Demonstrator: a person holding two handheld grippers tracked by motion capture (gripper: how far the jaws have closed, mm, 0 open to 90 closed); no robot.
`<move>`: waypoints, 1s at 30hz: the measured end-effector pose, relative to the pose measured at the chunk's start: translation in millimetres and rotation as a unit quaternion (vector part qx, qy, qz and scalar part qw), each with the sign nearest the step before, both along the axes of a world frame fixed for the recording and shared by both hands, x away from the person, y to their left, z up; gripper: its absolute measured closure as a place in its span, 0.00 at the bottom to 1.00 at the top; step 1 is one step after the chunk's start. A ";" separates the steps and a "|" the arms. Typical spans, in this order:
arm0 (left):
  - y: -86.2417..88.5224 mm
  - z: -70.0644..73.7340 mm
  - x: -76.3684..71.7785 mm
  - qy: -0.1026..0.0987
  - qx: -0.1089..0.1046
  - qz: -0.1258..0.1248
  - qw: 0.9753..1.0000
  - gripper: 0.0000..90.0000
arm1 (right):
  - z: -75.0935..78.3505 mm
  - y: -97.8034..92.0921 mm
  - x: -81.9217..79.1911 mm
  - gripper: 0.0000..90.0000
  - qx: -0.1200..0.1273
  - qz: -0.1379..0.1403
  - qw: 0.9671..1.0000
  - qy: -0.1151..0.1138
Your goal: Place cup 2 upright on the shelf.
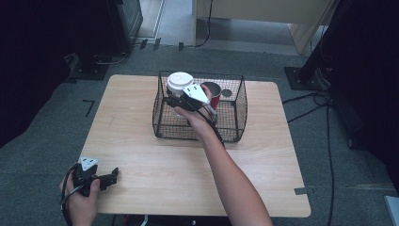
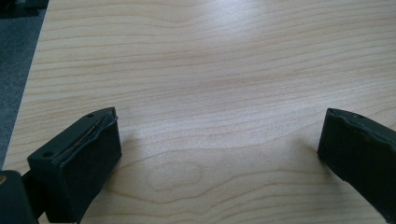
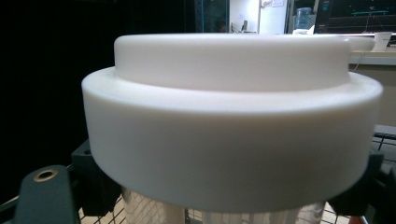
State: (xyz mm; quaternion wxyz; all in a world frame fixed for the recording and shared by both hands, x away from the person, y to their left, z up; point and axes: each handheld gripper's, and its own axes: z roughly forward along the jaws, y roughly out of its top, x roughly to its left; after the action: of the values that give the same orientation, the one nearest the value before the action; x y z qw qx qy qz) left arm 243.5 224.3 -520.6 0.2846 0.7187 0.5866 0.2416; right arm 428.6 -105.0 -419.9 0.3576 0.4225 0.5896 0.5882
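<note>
White-lidded jar [image 1: 180,83] held by the right claw [image 1: 178,100] over the back left corner of the wire basket [image 1: 235,123].

From the high view, the right forearm reaches diagonally up the surface [image 1: 263,155], wrist bent slightly, hand [image 1: 195,117] wrapped round the claw's handle with its grey three-cornered plate on top. In the right gripper view the jar [image 3: 233,140] has a thick, smooth, matte white lid, stepped with a raised centre, over a clear glossy body; the two black jaws sit tight against the body just under the lid. The basket is black open mesh, rectangular, and holds a red cup [image 1: 213,94] with a dark inside. The left claw [image 1: 109,178] rests low at the near left corner of the pale wood-grain surface [image 2: 224,70], gripped in the left hand [image 1: 82,200], its blocky black jaws spread wide with nothing between them.
</note>
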 end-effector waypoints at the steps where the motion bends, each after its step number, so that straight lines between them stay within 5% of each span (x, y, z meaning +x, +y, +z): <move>1: 0.0 0.0 0.0 0.000 0.000 0.000 1.000 0.00 | -0.7 0.6 1.4 0.17 -0.003 0.000 1.000 0.000; 13: -0.1 0.0 0.0 0.000 0.000 0.001 1.000 0.00 | -19.6 1.7 15.3 0.17 -0.025 -0.004 0.999 0.027; 30: -0.2 -0.1 0.0 -0.001 0.000 0.001 1.000 0.00 | -26.2 0.4 17.2 0.17 -0.063 0.042 0.996 0.056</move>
State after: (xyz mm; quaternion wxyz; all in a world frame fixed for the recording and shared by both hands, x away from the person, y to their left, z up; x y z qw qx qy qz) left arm 243.5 224.2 -520.7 0.2850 0.7181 0.5870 0.2420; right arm 445.9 -104.6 -446.2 0.3251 0.4059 0.6621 0.5397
